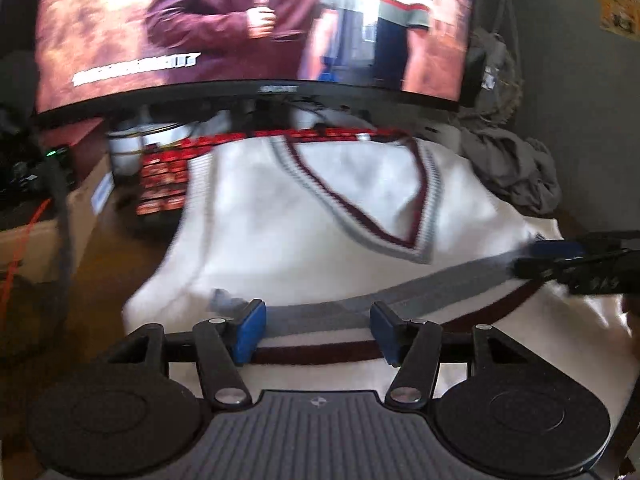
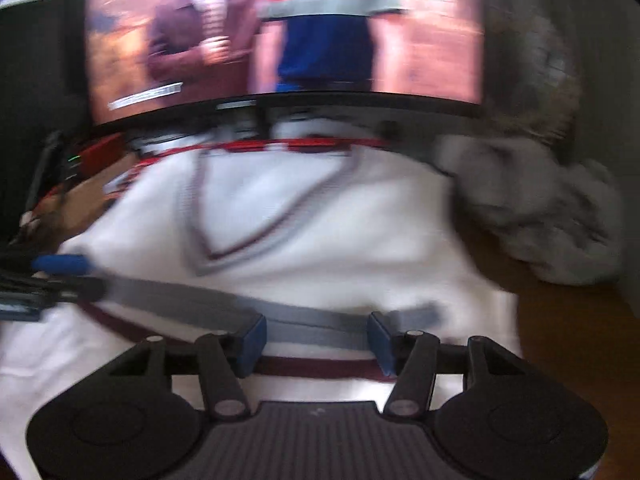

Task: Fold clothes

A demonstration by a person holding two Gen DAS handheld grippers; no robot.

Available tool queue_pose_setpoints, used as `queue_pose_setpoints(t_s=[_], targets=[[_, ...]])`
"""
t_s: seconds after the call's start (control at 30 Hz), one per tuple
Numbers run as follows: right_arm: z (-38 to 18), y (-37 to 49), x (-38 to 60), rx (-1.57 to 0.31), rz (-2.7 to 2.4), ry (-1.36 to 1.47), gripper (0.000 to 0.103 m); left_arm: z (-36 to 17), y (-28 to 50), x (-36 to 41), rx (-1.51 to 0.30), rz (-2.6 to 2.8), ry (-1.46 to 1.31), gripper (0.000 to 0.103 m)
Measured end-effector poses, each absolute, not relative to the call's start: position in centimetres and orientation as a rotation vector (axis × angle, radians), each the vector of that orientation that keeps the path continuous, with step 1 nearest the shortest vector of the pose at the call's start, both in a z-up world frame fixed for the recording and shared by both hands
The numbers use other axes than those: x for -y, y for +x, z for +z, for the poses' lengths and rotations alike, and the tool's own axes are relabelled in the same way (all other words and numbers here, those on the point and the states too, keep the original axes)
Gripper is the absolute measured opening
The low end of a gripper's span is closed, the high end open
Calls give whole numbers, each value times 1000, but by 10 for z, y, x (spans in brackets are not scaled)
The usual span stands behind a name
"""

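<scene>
1. Left gripper (image 1: 316,332), jaws spread, hovers over the grey-and-maroon hem band (image 1: 400,296) of a white V-neck sweater vest (image 1: 288,216).
2. Right gripper (image 2: 316,338), likewise spread, sits over the same band.
3. The vest lies flat on a wooden table (image 2: 560,332), below a television (image 1: 256,24), beside a grey garment (image 2: 560,224).

No text can be read. The white caption line low on the left of the large curved television screen (image 1: 256,24) at the far side is blurred, and so is the small maker's mark on its black lower bezel.
</scene>
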State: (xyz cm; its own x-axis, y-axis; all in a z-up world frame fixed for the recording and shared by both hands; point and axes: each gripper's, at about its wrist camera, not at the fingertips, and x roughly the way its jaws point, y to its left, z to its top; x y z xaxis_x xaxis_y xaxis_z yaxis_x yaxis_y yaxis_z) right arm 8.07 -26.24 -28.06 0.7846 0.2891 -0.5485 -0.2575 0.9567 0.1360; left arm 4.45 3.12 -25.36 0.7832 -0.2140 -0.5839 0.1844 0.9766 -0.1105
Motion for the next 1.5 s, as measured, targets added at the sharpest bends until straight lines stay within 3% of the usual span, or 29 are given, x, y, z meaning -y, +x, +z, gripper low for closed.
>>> queue_pose_setpoints(t_s=[0.1, 0.37, 0.4, 0.43, 0.53, 0.73, 0.77, 0.9, 0.93, 0.97, 1.0, 1.27, 1.37, 1.4, 1.43, 1.5], targets=[[-278, 79, 281, -619, 294, 92, 31, -253, 43, -45, -646, -202, -63, 56], [-273, 70, 267, -568, 253, -14, 33, -247, 36, -55, -612, -214, -105, 56], [-271, 65, 269, -547, 253, -15, 37, -243, 33, -59, -598, -214, -135, 56], [-268, 59, 271, -520, 257, -16, 50, -239, 28, -64, -575, -203, -155, 56], [-259, 44, 284, -459, 280, 30, 68, -231, 16, -77, -529, -182, -201, 58], [-258, 37, 296, -492, 281, 3, 70, -236, 17, -65, -535, -179, -78, 57], [-260, 39, 295, -498, 278, 2, 68, -239, 19, -63, -543, -174, -61, 57], [-272, 52, 294, -523, 266, 0, 40, -249, 26, -55, -576, -151, -3, 54], [-275, 56, 294, -533, 255, -12, 30, -252, 27, -54, -577, -153, 12, 42], [-279, 60, 293, -544, 243, -24, 23, -254, 27, -53, -582, -135, 25, 12], [-282, 63, 292, -554, 231, -37, 18, -257, 27, -53, -587, -117, 36, 7], [-268, 57, 306, -554, 238, 24, 13, -259, 27, -70, -595, -56, -55, 7], [-259, 52, 313, -545, 243, 63, 18, -254, 25, -69, -597, -57, -70, 11], [-256, 50, 315, -542, 245, 77, 27, -250, 23, -74, -595, -68, -104, 12], [-253, 48, 317, -539, 246, 90, 42, -245, 21, -78, -593, -79, -138, 12], [-247, 44, 321, -534, 250, 116, 51, -236, 16, -87, -588, -116, -205, 26]])
